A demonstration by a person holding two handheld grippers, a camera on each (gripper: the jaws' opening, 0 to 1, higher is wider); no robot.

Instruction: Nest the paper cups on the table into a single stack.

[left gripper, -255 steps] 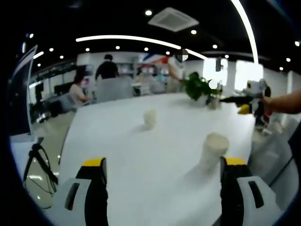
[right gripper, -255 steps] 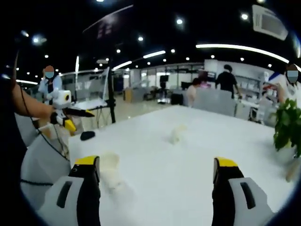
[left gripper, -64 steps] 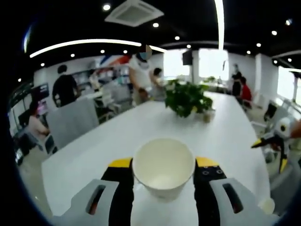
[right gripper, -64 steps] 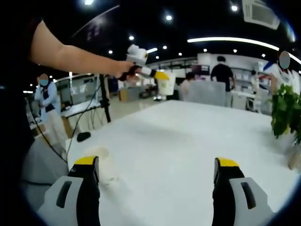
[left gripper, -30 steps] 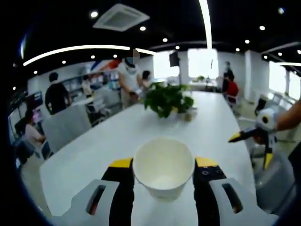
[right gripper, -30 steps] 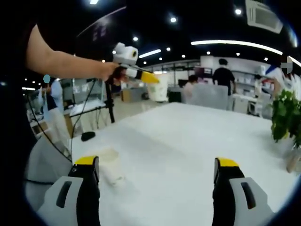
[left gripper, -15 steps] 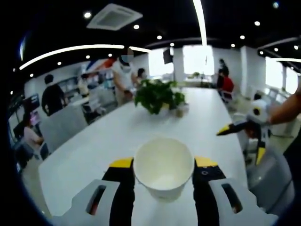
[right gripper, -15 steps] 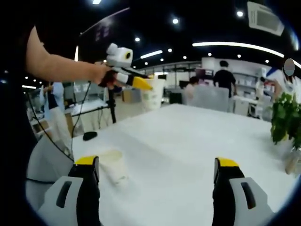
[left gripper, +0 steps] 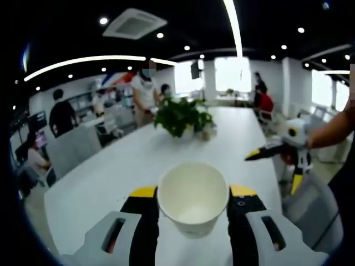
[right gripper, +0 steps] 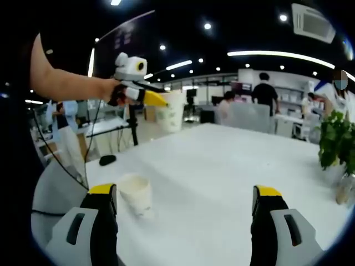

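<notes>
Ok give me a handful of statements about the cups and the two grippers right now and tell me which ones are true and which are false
1. The left gripper is shut on a paper cup. True.
2. That held cup hangs upside down. False: its open mouth faces the camera in the left gripper view and it looks empty.
3. The right gripper grips the second cup. False: its jaws stand wide apart and that cup stands free on the table, just beside the left-hand jaw.
4. The second cup stands upright on the table. True.
5. A potted plant sits on the table. True.
6. In the right gripper view the held cup rests on the table. False: it is held up in the air.
</notes>
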